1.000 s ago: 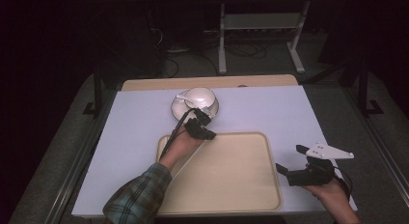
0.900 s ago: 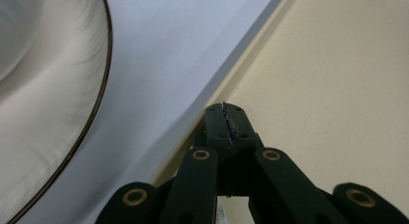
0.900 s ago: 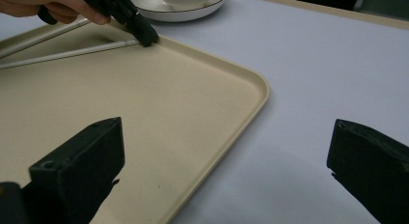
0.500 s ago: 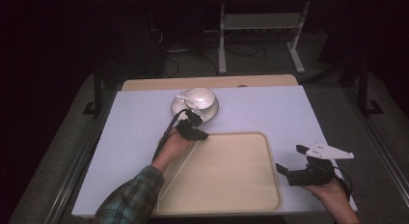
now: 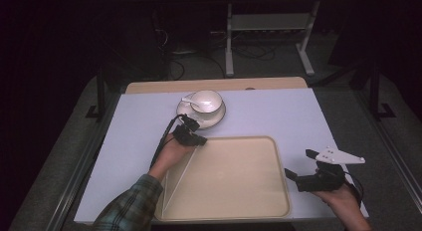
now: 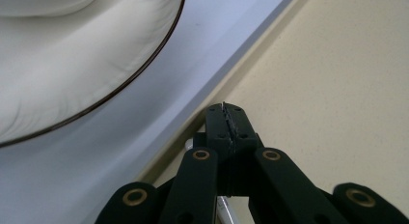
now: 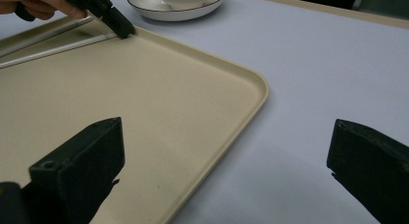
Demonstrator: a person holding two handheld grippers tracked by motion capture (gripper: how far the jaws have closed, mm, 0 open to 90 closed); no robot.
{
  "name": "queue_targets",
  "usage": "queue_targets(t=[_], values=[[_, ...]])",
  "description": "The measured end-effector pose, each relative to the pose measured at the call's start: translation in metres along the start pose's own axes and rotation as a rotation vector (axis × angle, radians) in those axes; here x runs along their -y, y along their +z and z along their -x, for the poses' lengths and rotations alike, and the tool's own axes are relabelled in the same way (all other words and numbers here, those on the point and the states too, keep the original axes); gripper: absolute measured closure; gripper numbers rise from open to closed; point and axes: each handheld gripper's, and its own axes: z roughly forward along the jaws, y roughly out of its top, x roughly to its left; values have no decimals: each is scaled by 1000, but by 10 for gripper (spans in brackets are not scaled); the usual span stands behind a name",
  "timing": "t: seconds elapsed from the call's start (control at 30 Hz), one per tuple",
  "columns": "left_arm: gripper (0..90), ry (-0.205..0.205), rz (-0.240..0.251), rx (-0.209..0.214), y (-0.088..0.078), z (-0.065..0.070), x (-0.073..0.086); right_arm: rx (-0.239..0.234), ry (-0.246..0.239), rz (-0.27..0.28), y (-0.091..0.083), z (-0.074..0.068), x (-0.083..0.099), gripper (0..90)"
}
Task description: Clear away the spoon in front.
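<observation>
A beige tray (image 5: pixel 239 191) lies on the pale table cover. My left gripper (image 5: pixel 199 140) is shut, its tip at the tray's far-left corner (image 6: pixel 337 89). A thin white stick (image 5: pixel 179 177) runs from under those jaws (image 6: pixel 226 113) back across the tray's left side; whether it is pinched I cannot tell. The right gripper view shows the stick (image 7: pixel 53 51) and the left gripper (image 7: pixel 118 26). Just beyond the corner stands a white cup (image 5: pixel 206 100) on a dark-rimmed saucer (image 5: pixel 216 116) (image 6: pixel 72 74), with a spoon (image 5: pixel 188 100). My right gripper (image 5: pixel 300 164) (image 7: pixel 226 156) is held open with nothing between its jaws, right of the tray.
The table cover (image 5: pixel 298 116) stretches bare to the right of the saucer. A wooden strip (image 5: pixel 214 84) edges the table's far side. Behind it a metal stand (image 5: pixel 268 37) and cables sit on the dark floor.
My left gripper has slid a little left and nearer, from beside the saucer to the tray's far-left corner. The right gripper has stayed put.
</observation>
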Motion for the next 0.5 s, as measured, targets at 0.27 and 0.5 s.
queue_targets(t=[0.27,0.5], values=[[896,-18,2,-15,-9,-8,10,-1,1,1,0,0,0,0],[896,-23,-2,-27,-15,-11,18,-2,-3,-2,0,0,0,0]])
